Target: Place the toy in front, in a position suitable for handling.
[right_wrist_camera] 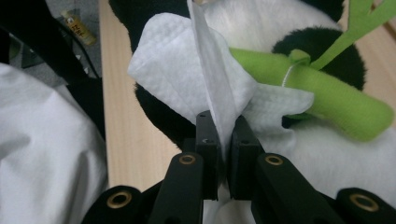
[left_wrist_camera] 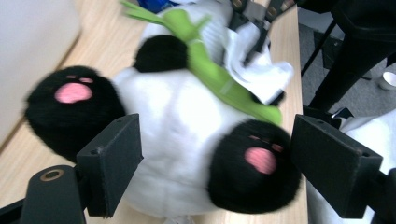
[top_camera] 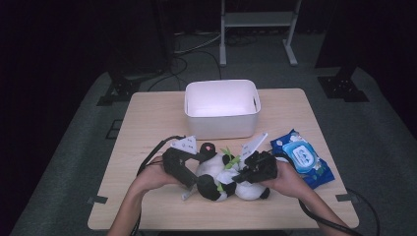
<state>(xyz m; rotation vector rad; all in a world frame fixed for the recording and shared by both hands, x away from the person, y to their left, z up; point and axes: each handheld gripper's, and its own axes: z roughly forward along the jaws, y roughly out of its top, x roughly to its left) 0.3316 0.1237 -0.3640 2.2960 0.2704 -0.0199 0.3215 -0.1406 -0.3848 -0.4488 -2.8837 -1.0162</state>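
Dark room and grey carpet surround a pale wooden table [top_camera: 147, 118], with a white plastic bin [top_camera: 222, 108] at its far middle and a blue pack of wipes [top_camera: 301, 158] near your right hand. The plush panda [top_camera: 221, 177] lies on its back at the near edge, between your two tools, its body running roughly left to right across the table.

Your left tool [left_wrist_camera: 215, 168] stands wide, its flat black jaws either side of the panda's white belly and pink-padded black foot [left_wrist_camera: 254, 172], not visibly pressing in. Your right tool [right_wrist_camera: 223, 140] is pinched tight on a white wipe [right_wrist_camera: 187, 79], a thin, embossed sheet that bunches loosely and drapes against the toy.

What the next stroke likely turns on: the wipe sits just at the green bamboo stalk [right_wrist_camera: 327, 100], a soft felt tube lying slantwise across the panda's chest, straight ahead of the right tool. That hand is the nearer one for wiping; the left looks placed to steady. The fur is deep and yielding, so expect the wipe to drag and the toy to roll.
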